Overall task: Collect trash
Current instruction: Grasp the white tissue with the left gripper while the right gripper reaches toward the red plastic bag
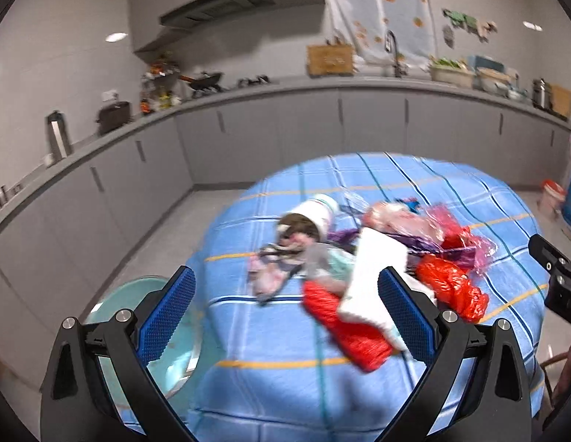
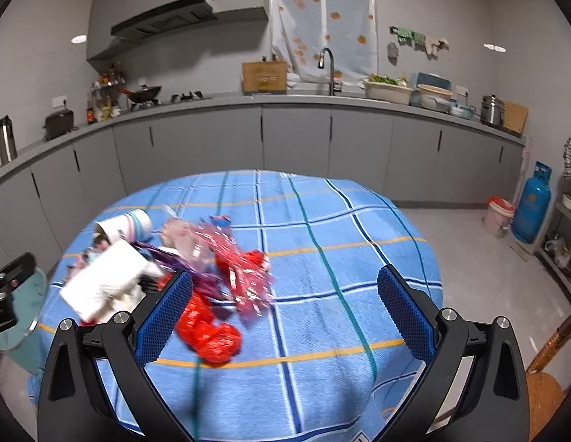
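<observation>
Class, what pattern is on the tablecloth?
The tablecloth is blue plaid with white, dark and orange lines; clearest in the right wrist view.

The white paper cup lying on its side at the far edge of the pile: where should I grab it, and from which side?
Probably pinch the white paper cup across its wall near the closed base, from above at the far side. Its mouth faces the trash pile and looks stuffed with scraps.

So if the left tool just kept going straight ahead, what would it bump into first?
Probably the trash pile: between the open left tool's fingers lie a red wrapper and a white sheet on the blue checked tablecloth. Depth is unclear.
</observation>
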Motion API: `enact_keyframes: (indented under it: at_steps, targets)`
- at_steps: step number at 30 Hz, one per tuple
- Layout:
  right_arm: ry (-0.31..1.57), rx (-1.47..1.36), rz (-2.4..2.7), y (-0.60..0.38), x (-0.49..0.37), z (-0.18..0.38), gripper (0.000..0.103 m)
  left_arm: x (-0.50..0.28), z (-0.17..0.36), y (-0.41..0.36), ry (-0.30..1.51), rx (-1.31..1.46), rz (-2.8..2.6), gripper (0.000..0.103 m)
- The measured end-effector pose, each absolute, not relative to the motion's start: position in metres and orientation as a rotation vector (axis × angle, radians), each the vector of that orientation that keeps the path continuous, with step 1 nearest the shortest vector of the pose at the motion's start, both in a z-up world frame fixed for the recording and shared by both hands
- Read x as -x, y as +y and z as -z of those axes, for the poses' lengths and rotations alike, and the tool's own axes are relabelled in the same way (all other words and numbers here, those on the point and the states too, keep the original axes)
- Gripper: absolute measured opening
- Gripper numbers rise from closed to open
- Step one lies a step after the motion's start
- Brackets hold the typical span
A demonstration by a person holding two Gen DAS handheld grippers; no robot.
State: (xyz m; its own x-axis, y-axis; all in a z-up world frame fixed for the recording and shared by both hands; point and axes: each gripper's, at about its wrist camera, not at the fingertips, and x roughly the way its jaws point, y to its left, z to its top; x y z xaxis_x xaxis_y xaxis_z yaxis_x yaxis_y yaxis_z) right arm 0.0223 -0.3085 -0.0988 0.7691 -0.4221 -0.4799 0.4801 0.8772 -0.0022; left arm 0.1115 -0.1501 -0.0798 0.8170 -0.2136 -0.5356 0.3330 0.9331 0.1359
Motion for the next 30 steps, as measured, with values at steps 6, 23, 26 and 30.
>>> enact_keyframes:
  at_steps: [6,23,26,30]
  targets:
    - [0.502,-0.152,0.48,-0.319,-0.024,0.113,0.099,-0.138,0.118,-0.187,0.653,-0.26,0.391,0.074]
    - [0.588,-0.154,0.286,-0.294,-0.05,0.132,0.066,-0.108,0.07,-0.165,0.509,-0.221,0.465,0.018]
    - [0.602,-0.145,0.258,-0.286,-0.054,0.134,0.066,-0.12,0.081,-0.164,0.544,-0.181,0.492,0.018]
    - [0.601,-0.128,0.255,-0.281,-0.054,0.132,0.066,-0.138,0.092,-0.167,0.592,-0.14,0.516,0.017]
